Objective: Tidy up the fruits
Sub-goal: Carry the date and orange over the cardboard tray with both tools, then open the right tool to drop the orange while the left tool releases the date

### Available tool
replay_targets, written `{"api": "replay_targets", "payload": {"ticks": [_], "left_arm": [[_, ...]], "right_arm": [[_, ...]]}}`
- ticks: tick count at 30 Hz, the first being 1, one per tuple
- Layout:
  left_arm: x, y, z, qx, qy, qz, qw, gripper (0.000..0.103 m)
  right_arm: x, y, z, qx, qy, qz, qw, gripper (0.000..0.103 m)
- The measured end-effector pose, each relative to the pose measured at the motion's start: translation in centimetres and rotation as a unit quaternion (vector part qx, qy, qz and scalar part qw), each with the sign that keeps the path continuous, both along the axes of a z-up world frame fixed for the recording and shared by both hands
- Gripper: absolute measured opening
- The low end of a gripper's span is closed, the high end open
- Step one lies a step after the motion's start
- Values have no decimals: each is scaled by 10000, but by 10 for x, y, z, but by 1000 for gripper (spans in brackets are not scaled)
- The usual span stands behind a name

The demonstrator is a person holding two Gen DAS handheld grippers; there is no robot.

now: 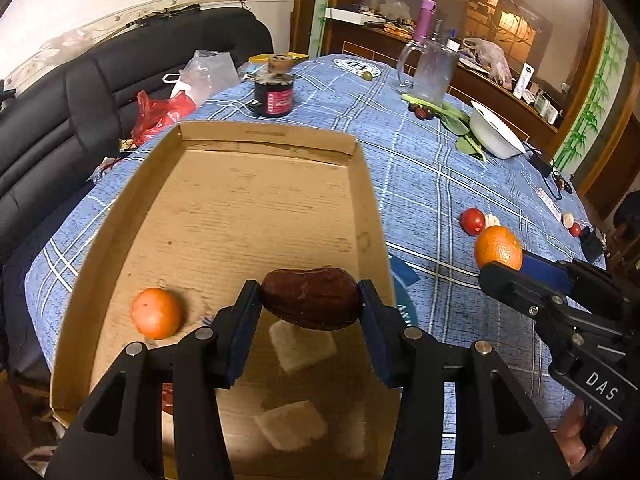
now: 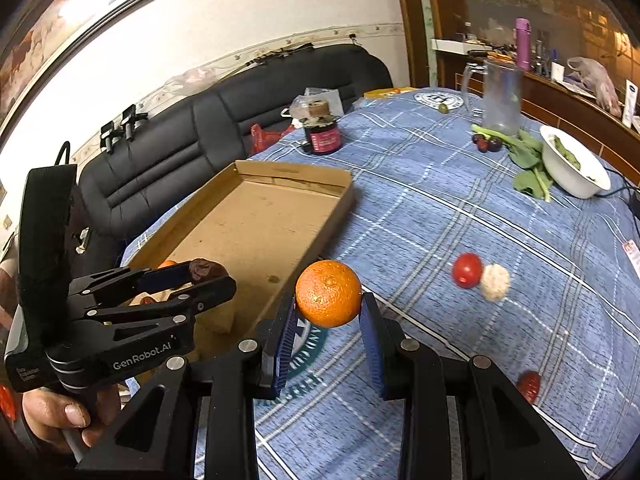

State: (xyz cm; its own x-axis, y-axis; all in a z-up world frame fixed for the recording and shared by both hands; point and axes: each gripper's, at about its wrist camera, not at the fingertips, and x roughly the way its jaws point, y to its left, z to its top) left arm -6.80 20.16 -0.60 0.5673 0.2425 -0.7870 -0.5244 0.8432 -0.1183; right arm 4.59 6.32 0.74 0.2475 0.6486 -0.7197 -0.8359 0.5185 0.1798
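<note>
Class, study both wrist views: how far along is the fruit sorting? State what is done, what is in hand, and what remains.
Done: one small orange already lies in the cardboard tray. In hand: the left gripper holds a dried date over the tray; the right gripper holds an orange above the tablecloth, beside the tray. Left: a red fruit and a red date remain on the cloth.

Dim warm indoor light, heavy fisheye edge distortion

blue plaid tablecloth, orange mandarin
</note>
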Motion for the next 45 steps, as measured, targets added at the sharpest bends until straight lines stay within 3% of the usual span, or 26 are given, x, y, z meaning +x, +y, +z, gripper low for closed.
{"api": "replay_targets", "payload": {"ticks": [11, 23, 30, 38, 41, 43, 45], "left_arm": [[-16, 47, 3, -5, 91, 381, 9992, 47], [-14, 83, -15, -152, 431, 733, 9963, 48], [-13, 90, -28, -354, 664, 794, 9940, 48], [-10, 90, -30, -332, 839, 808, 9926, 51], [-11, 90, -32, -326, 920, 863, 9915, 53], [-13, 88, -32, -351, 866, 898, 9916, 53], [-17, 86, -28, -268, 819, 978, 9915, 53]], "right_arm": [[-16, 48, -6, -69, 48, 438, 9990, 32], [-27, 113, -35, -480, 75, 853, 9952, 32], [-26, 126, -54, -757, 84, 887, 9931, 32], [-26, 125, -55, -770, 73, 910, 9928, 34], [-30, 121, -50, -751, -35, 910, 9930, 43], [-32, 119, -45, -700, -89, 914, 9933, 55], [-34, 115, -40, -643, -127, 907, 9937, 55]]}}
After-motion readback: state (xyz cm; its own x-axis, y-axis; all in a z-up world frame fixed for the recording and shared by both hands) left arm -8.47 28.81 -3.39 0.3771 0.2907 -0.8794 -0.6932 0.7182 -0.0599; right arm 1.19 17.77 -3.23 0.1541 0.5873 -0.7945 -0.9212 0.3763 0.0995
